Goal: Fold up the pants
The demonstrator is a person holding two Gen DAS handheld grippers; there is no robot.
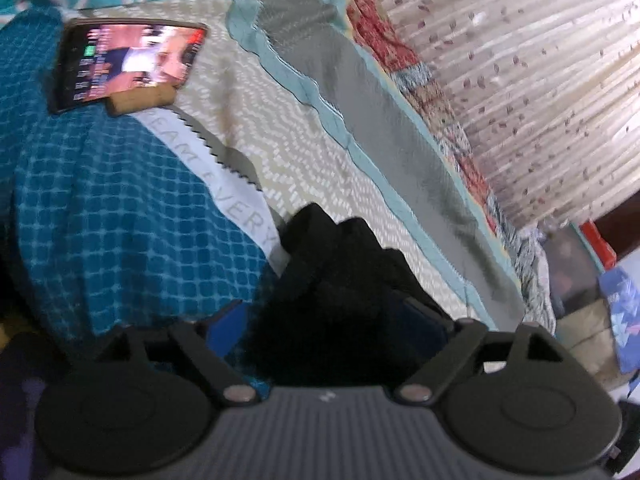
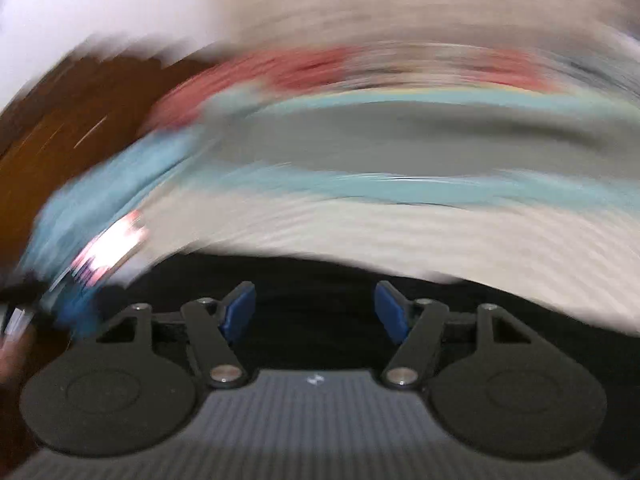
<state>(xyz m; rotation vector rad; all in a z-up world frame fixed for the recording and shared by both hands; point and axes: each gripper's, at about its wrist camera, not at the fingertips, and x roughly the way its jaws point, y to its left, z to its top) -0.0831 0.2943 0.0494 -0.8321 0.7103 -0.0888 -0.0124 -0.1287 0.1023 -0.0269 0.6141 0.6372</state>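
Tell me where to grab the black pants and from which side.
Grip the raised fold of the black pants bunched just ahead of the open left gripper. Come from the near side, fingers straddling the ridge: it stands up off the bedspread, so there is cloth to pinch.

Bed fills centre frame under a cream zigzag-patterned quilt; grey teal-edged blanket strip runs diagonally; pale leaf-print curtain upper right; teal checked cloth at left.
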